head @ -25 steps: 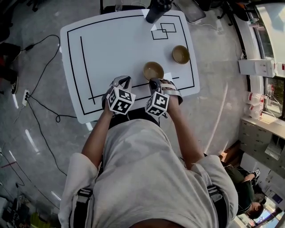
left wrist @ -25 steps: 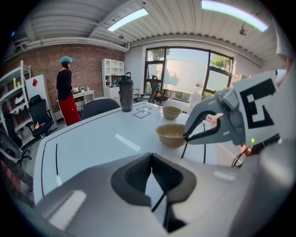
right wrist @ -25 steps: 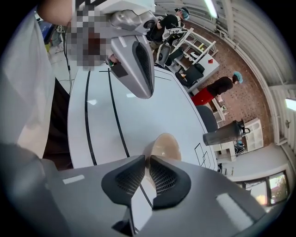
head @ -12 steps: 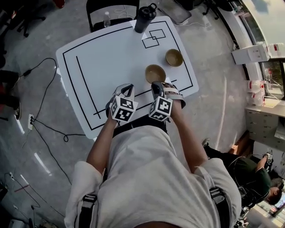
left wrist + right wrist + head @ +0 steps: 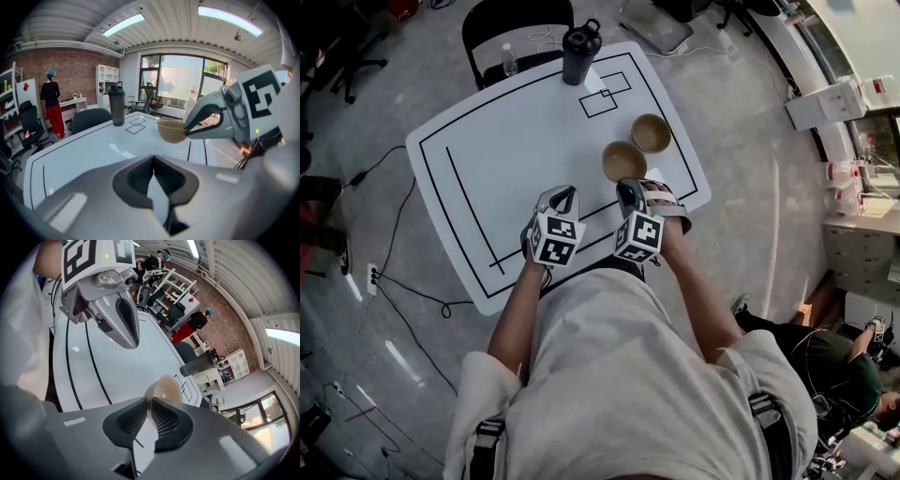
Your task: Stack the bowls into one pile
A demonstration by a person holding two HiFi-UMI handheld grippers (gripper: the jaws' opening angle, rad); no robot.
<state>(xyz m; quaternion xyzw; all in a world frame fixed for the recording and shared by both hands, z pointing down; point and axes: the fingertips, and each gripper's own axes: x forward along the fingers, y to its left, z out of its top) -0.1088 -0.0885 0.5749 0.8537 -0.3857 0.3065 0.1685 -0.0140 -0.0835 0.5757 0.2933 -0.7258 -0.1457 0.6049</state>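
Observation:
Two tan bowls are on the white table (image 5: 506, 141). The nearer bowl (image 5: 623, 161) has its rim pinched between the pads of my right gripper (image 5: 628, 187). In the right gripper view the jaws stand close together on that bowl (image 5: 164, 387). In the left gripper view this bowl (image 5: 171, 130) hangs at the tip of the right gripper, a little above the tabletop. The second bowl (image 5: 651, 133) sits just beyond it, to the right. My left gripper (image 5: 562, 194) hovers over the table's near edge, shut and empty (image 5: 153, 159).
A black shaker bottle (image 5: 579, 53) stands at the table's far edge by two outlined squares (image 5: 605, 94). A dark chair (image 5: 511, 28) behind it carries a small water bottle (image 5: 509, 61). Cables (image 5: 403, 291) trail on the floor at the left. A person in red (image 5: 51, 108) stands far off.
Both grippers have moved forward and up a little. The bowl in the right gripper has come closer to the second bowl.

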